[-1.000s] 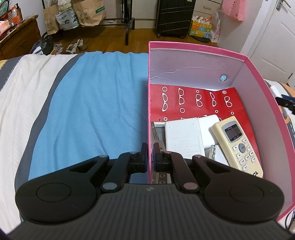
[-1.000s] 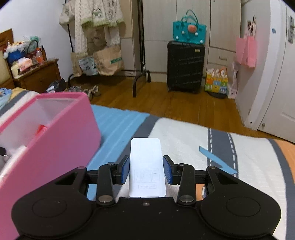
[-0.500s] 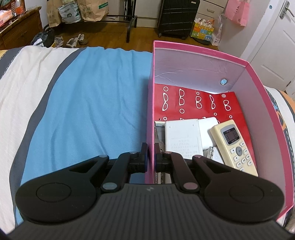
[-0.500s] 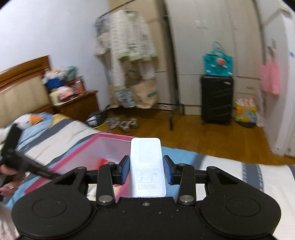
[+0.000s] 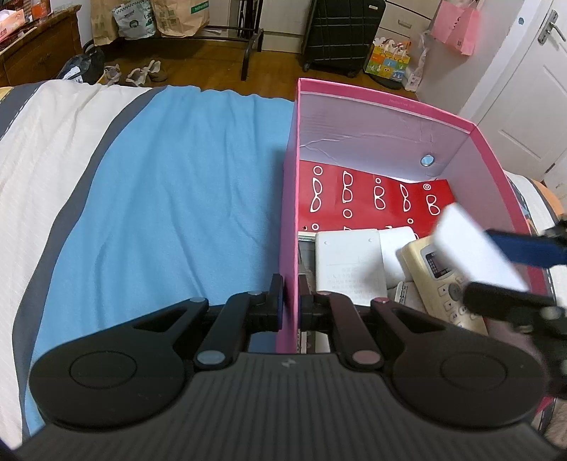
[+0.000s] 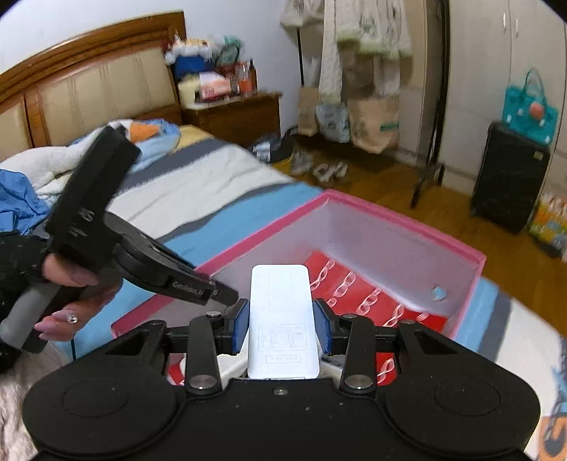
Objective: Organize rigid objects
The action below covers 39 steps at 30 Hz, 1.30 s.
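A pink box [image 5: 386,103] stands on the bed; it also shows in the right wrist view [image 6: 407,227]. My left gripper [image 5: 288,305] is shut on the box's left wall near its front corner. My right gripper [image 6: 282,326] is shut on a flat white device [image 6: 281,319], back side up, held above the box's open top. In the left wrist view the white device [image 5: 475,244] hangs blurred over the box's right side. Inside lie a red glasses-print sheet [image 5: 372,195], a white flat box [image 5: 349,262] and a cream remote [image 5: 443,280].
The bed has a blue, white and grey striped cover [image 5: 170,184]. Beyond it are wooden floor, a clothes rack with paper bags [image 5: 184,17], a black suitcase [image 5: 340,35] and a nightstand [image 6: 234,113]. A headboard [image 6: 88,88] is at the left in the right wrist view.
My right gripper has swung left with the white device, from beside the box to over its open top. My left gripper has kept its hold on the box wall.
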Each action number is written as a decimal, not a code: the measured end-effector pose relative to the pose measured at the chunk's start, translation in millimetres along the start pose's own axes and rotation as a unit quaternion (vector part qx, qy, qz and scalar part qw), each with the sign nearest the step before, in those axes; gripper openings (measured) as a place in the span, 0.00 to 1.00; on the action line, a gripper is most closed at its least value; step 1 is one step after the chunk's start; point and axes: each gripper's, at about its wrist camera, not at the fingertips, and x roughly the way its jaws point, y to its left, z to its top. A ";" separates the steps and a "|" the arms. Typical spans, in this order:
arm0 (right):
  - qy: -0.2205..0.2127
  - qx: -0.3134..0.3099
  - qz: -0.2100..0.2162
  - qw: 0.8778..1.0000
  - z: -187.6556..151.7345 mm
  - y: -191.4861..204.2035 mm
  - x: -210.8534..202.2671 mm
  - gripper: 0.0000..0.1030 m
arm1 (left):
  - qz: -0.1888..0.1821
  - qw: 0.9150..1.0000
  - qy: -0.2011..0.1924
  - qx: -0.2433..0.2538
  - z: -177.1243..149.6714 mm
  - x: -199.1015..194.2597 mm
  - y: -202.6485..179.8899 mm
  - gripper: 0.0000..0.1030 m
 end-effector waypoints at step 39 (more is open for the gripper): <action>0.003 0.094 -0.068 0.993 -1.6 -39.8 -30.2 0.52 | -0.001 1.000 0.001 -0.003 0.3 0.1 1.3 0.07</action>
